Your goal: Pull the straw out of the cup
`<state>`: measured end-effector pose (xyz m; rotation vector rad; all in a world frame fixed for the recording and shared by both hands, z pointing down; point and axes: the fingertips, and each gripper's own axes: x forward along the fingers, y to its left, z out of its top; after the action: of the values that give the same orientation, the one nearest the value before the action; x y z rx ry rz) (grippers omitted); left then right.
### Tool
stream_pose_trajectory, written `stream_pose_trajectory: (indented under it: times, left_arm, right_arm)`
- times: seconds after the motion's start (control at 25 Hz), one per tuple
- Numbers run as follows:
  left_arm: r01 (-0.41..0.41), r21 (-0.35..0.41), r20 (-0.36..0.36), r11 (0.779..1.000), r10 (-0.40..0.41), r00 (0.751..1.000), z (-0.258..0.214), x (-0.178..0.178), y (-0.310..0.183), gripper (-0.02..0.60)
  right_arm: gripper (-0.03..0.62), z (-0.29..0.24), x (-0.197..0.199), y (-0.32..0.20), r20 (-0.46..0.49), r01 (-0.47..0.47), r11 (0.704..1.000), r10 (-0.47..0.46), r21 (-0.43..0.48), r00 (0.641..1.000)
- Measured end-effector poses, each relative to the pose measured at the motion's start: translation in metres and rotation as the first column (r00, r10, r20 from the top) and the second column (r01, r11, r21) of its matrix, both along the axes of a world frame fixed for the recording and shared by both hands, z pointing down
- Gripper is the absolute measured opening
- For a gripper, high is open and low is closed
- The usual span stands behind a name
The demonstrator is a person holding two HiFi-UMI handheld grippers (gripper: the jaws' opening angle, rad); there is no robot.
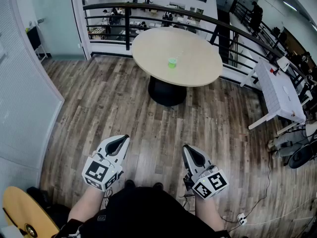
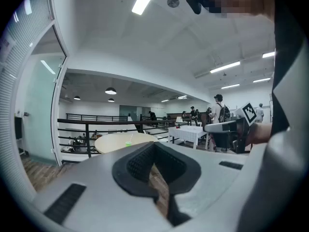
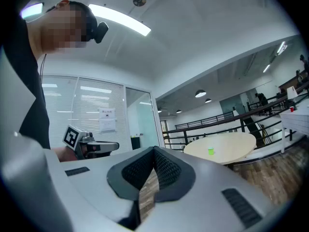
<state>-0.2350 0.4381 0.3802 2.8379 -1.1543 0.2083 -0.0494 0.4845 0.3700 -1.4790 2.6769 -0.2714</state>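
Observation:
A small green cup (image 1: pixel 172 62) with a thin clear straw stands near the middle of a round beige table (image 1: pixel 198 71), far ahead of me. Both grippers hang low by the person's body, well short of the table. In the head view the left gripper (image 1: pixel 121 141) and the right gripper (image 1: pixel 190 150) point toward the table, each with its jaws together and nothing between them. The cup (image 2: pixel 128 143) looks tiny beyond the left gripper (image 2: pixel 154 148) in its own view. From the right gripper (image 3: pixel 154 152) the cup (image 3: pixel 211 151) is just as distant.
Wood floor lies between me and the table's black pedestal (image 1: pixel 167 90). A dark railing (image 1: pixel 148 14) curves behind the table. A white table (image 1: pixel 282 95) stands at the right, a glass wall (image 1: pixel 29 98) at the left, a yellow seat (image 1: pixel 25 212) at the bottom left.

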Motion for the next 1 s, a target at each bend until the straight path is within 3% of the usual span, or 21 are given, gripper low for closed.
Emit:
stream_pose_trajectory:
  times: [0.24, 0.44, 1.0]
  left_arm:
    - [-0.005, -0.004, 0.013, 1.0, 0.005, 1.0, 0.005, 0.004, 0.0, 0.006]
    - [0.002, -0.014, 0.008, 1.0, -0.002, 1.0, 0.004, 0.015, 0.0, 0.006]
    - [-0.011, -0.013, 0.022, 1.0, 0.012, 1.0, 0.015, 0.084, 0.003, 0.006]
  right_arm:
    - [0.02, 0.005, -0.001, 0.0, 0.006, 0.003, 1.0, -0.003, 0.005, 1.0]
    - [0.021, 0.003, 0.012, 0.0, 0.072, 0.017, 1.0, -0.017, -0.003, 0.997]
    - [0.023, 0.016, 0.083, 0.01, 0.065, 0.003, 1.0, -0.003, 0.0, 0.998]
